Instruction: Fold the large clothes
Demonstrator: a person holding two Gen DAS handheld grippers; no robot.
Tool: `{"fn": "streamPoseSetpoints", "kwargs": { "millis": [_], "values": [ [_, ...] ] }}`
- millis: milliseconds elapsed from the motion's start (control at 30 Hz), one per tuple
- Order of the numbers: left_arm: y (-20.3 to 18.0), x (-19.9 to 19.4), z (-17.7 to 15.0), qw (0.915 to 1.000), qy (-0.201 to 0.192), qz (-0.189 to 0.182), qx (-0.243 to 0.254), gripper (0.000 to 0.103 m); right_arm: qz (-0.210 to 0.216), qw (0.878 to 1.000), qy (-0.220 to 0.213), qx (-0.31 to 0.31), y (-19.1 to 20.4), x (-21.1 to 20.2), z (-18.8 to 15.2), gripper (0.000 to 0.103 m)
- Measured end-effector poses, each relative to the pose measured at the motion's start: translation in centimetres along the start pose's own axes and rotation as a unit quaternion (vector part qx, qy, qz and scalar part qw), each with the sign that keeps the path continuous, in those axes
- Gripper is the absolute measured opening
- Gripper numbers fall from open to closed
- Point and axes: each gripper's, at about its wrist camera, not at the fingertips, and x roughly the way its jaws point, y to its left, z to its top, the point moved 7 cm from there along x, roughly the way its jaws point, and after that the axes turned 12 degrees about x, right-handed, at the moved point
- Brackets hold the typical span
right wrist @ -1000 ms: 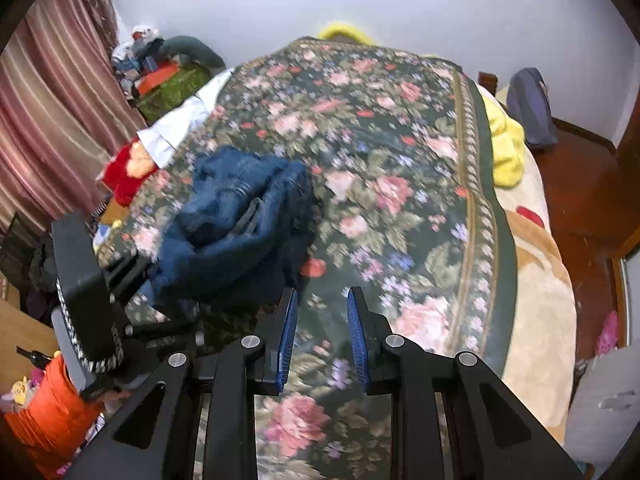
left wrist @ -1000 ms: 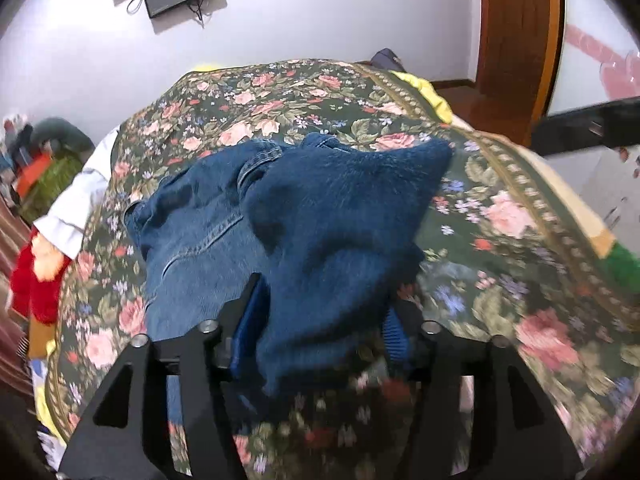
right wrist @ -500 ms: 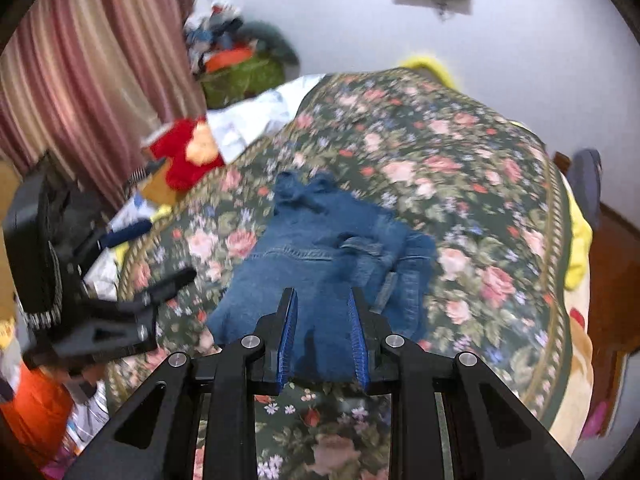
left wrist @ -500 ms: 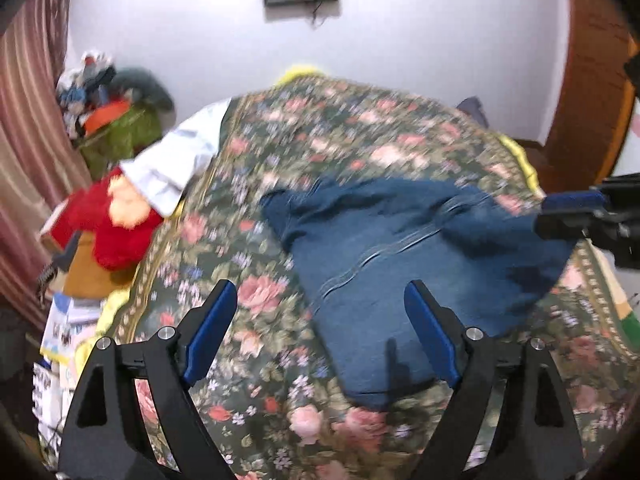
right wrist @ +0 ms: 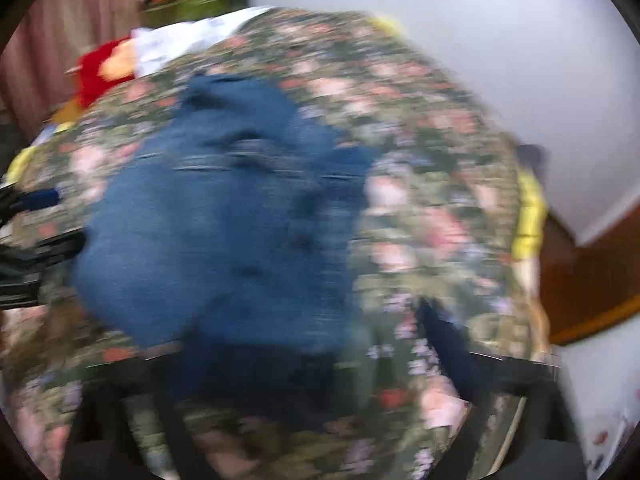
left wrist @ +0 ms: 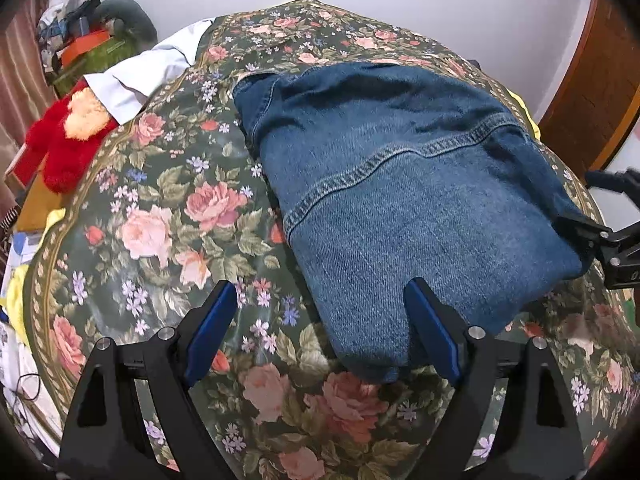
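A folded blue denim garment [left wrist: 408, 188] lies on the floral bedspread [left wrist: 160, 216]. My left gripper [left wrist: 320, 332] is open, its blue-padded fingers [left wrist: 210, 328] spread just in front of the garment's near edge, holding nothing. The right gripper shows at the right edge of the left wrist view [left wrist: 612, 240], beside the garment's right corner. The right wrist view is badly blurred; the denim [right wrist: 224, 216] fills its left middle, and the right gripper's fingers [right wrist: 448, 344] look spread wide.
A red plush toy [left wrist: 64, 136] and a white cloth [left wrist: 148, 68] lie off the bed's left side, with a pile of clutter [left wrist: 88, 36] by the wall. A wooden door [left wrist: 592, 92] stands at right. Yellow bedding [right wrist: 528, 212] edges the bed.
The left gripper let go of the denim and moved in close to its near edge. The garment now lies flat and folded. The right gripper was shut, then opened, and is moving fast.
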Motion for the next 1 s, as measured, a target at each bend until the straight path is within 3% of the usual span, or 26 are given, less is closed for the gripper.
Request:
{"fn": "streamPoseSetpoints", "kwargs": {
  "millis": [167, 300, 500, 567, 767, 900, 967, 1000],
  "values": [
    [-0.4, -0.9, -0.8, 0.9999, -0.003, 0.009, 0.008, 0.087, 0.091, 0.990, 0.059, 0.086, -2.1, 1.6, -1.6, 0.103],
    [0.5, -2.5, -0.2, 0.9995, -0.002, 0.018, 0.025, 0.086, 0.138, 0.978, 0.084, 0.134, -2.7, 0.9, -1.1, 0.103],
    [4.0, -3.9, 4.0, 0.9972, -0.032, 0.062, 0.027, 0.086, 0.161, 0.978, 0.030, 0.132, -2.3, -2.7, 4.0, 0.103],
    [4.9, -3.3, 6.1, 0.9975, -0.039, 0.056, 0.021, 0.086, 0.172, 0.976, 0.023, 0.133, -1.9, -2.9, 5.9, 0.103],
    [5.7, 2.4, 11.7, 0.9989, -0.024, 0.036, 0.016, 0.086, 0.186, 0.976, 0.048, 0.103, 0.7, 0.1, 9.8, 0.103],
    [6.9, 8.2, 13.8, 0.9992, 0.013, 0.024, -0.029, 0.086, 0.173, 0.978, 0.099, 0.068, 1.8, 5.0, 9.2, 0.103],
    [7.4, 10.2, 14.1, 0.9987, 0.026, 0.022, -0.038, 0.086, 0.156, 0.980, 0.109, 0.054, 0.9, 7.1, 8.6, 0.103],
    [7.5, 11.6, 14.0, 0.9980, 0.041, 0.020, -0.045, 0.087, 0.168, 0.977, 0.114, 0.060, 0.1, 8.0, 8.3, 0.103]
  ]
}}
